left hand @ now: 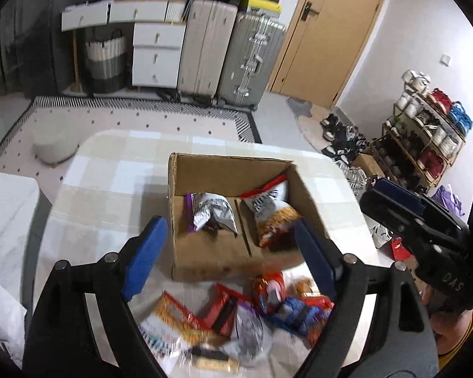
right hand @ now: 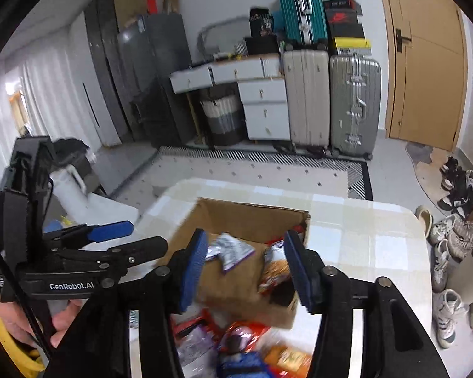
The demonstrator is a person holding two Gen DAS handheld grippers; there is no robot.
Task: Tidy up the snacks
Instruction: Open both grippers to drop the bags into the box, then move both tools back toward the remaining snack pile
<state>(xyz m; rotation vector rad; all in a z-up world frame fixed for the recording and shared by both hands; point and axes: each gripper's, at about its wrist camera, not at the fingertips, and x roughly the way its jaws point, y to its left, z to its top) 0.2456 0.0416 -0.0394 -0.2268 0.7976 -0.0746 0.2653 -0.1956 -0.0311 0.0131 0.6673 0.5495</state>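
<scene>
We held left gripper (left hand: pixel 230 252) and right gripper (right hand: pixel 244 264) jaws apart, empty, above cardboard box (left hand: pixel 205 173), snack pile (left hand: pixel 236 315) just beside it on table (left hand: pixel 110 163), suitcases (left hand: pixel 230 50) beyond.

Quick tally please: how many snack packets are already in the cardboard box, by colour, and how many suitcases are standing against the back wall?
Silver-and-purple packets in the cardboard box: 1
Red, white and orange packets in the box: 2
Upright suitcases on the floor: 2
Teal suitcase stacked on top: 1
Total: 3 packets, 3 suitcases

The loose pile in front is too blurred to count.
</scene>
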